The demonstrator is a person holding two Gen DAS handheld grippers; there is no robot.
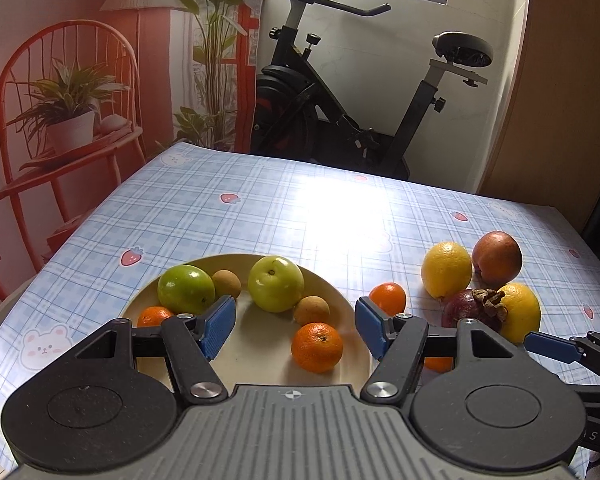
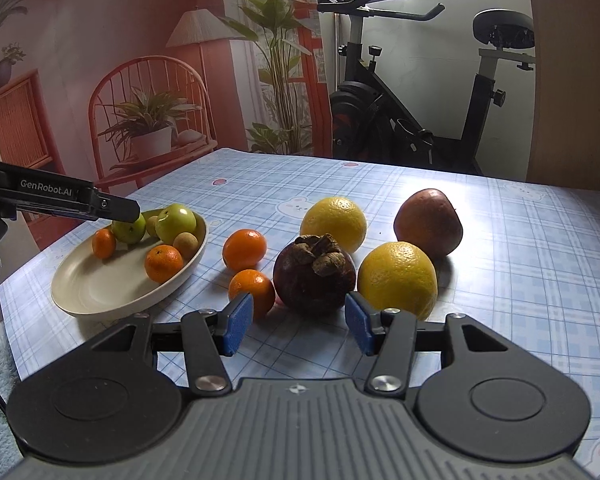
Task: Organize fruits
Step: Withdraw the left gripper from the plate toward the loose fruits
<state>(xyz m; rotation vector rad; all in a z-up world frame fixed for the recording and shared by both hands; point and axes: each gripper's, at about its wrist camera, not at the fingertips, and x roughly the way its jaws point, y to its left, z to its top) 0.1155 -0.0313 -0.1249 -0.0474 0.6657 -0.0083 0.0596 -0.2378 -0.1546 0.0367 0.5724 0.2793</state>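
Observation:
A cream plate (image 1: 256,344) holds two green apples (image 1: 276,283), two longans (image 1: 311,310) and two tangerines (image 1: 317,347). My left gripper (image 1: 296,322) hovers open over the plate with nothing between its blue pads. On the checked tablecloth to the right lie two tangerines (image 2: 245,250), a dark mangosteen (image 2: 314,272), two lemons (image 2: 398,278) and a reddish-brown fruit (image 2: 428,222). My right gripper (image 2: 298,322) is open and empty, and the mangosteen sits just beyond its fingertips. The left gripper (image 2: 112,208) reaches over the plate (image 2: 112,284) in the right wrist view.
The table (image 1: 260,208) carries a blue checked cloth that stretches bare toward its far edge. Behind it stand an exercise bike (image 1: 340,92) and a wall backdrop picturing a red chair and plants. A wooden panel (image 1: 572,80) rises at the right.

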